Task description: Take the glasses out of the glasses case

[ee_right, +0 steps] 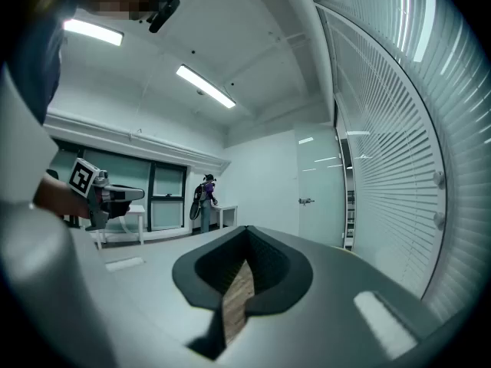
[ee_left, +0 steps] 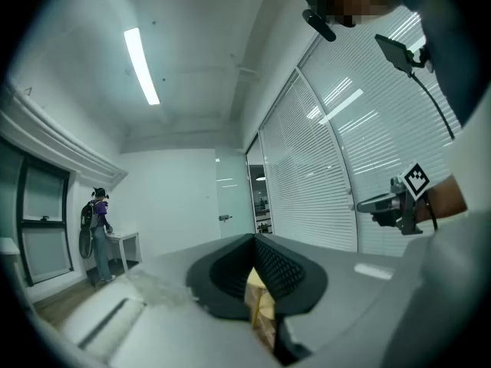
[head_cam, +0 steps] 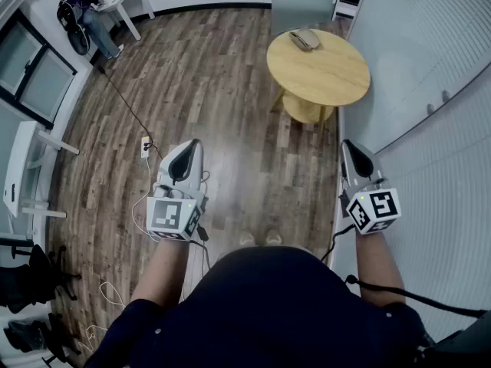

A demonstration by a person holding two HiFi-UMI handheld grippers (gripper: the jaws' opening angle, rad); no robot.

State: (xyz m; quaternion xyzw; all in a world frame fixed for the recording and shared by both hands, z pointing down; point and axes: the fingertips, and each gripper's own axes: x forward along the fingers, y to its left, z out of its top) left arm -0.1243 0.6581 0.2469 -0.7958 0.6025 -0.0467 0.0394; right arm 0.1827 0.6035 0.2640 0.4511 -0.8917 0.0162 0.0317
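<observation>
From the head view, a closed glasses case (head_cam: 304,39) lies near the far edge of a round wooden tabletop (head_cam: 330,75), its contents hidden, well apart from the left gripper (head_cam: 192,146) and right gripper (head_cam: 347,146) held level above the wood floor (head_cam: 230,90). The left gripper view shows its fingers (ee_left: 285,271) pressed together on nothing. The right gripper view shows the same, fingers (ee_right: 272,265) together and empty.

The glasses case (head_cam: 304,39) lies on the far left part of the surface (head_cam: 330,79), which stands on the floor (head_cam: 215,90) ahead of the right tongs (head_cam: 347,148), with the left tongs (head_cam: 192,146) well apart to their left.
</observation>
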